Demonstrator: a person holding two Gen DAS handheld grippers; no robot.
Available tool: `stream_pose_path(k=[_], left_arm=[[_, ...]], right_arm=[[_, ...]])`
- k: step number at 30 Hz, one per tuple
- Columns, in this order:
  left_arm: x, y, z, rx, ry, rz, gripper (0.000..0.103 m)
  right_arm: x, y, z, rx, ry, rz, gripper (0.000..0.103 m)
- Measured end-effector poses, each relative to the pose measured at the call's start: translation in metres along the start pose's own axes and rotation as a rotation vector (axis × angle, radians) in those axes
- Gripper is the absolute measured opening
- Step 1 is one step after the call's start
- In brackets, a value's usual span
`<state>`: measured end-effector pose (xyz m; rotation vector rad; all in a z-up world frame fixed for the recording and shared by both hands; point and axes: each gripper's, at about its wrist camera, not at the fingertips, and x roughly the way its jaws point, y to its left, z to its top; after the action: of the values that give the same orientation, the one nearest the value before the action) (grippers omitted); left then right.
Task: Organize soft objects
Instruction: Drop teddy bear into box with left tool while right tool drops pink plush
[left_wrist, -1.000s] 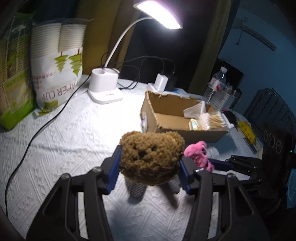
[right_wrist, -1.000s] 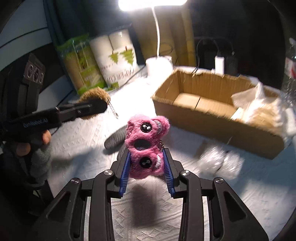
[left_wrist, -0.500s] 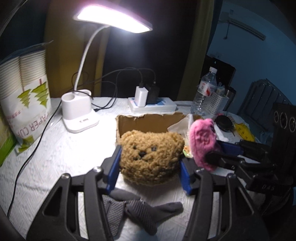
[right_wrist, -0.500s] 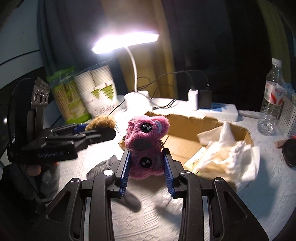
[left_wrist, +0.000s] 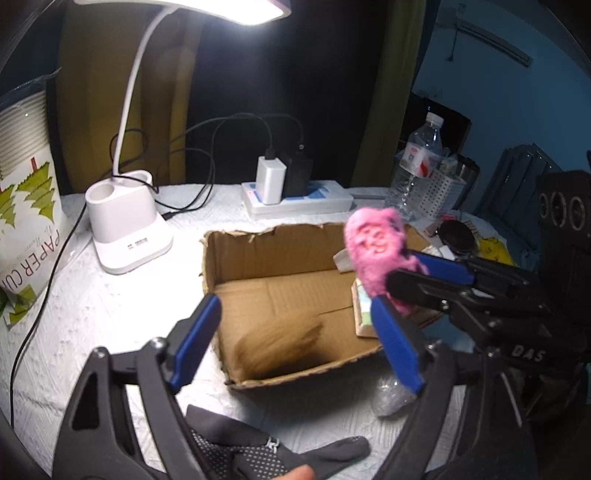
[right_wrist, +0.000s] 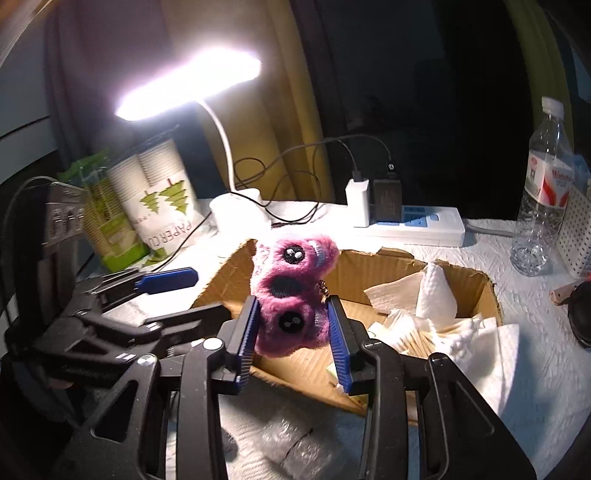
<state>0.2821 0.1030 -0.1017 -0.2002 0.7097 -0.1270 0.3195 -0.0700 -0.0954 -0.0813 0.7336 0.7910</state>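
Observation:
My left gripper (left_wrist: 295, 339) is open above the near edge of the cardboard box (left_wrist: 236, 258). A brown plush bear (left_wrist: 277, 345), blurred by motion, is falling into the box below it. My right gripper (right_wrist: 293, 332) is shut on a pink plush toy (right_wrist: 291, 295) and holds it over the box (right_wrist: 476, 284). The pink toy also shows in the left wrist view (left_wrist: 376, 254), to the right over the box. A grey glove (left_wrist: 258, 456) lies on the table in front of the box.
A lit desk lamp (left_wrist: 125, 229), a power strip with chargers (left_wrist: 295, 199), a water bottle (left_wrist: 417, 166) and a paper cup bag (left_wrist: 26, 206) stand around the box. Tissues and cotton swabs (right_wrist: 436, 321) fill the box's right side. Crumpled plastic (left_wrist: 391, 398) lies in front.
My left gripper has opened and let go of the brown bear, which drops into the box. Both grippers moved forward over the box; the right one still holds the pink toy.

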Motion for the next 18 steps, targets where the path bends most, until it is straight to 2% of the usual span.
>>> stream_pose_path(k=[1,3,4,18], left_arm=[[-0.001,0.001,0.0,-0.001,0.0,0.001,0.087],[-0.003,0.003,-0.002,-0.004,0.0,0.002,0.087],[-0.004,0.005,-0.002,-0.008,-0.001,0.003,0.087],[-0.035,0.015,-0.021,-0.03,-0.033,0.023,0.087]], right_arm=[[0.003,-0.001,0.0,0.007,0.003,-0.004,0.041],[0.01,-0.003,-0.001,0.015,0.016,-0.02,0.053],[0.011,-0.003,-0.002,0.016,0.021,-0.023,0.054],[-0.007,0.015,-0.018,-0.005,0.046,-0.045,0.054]])
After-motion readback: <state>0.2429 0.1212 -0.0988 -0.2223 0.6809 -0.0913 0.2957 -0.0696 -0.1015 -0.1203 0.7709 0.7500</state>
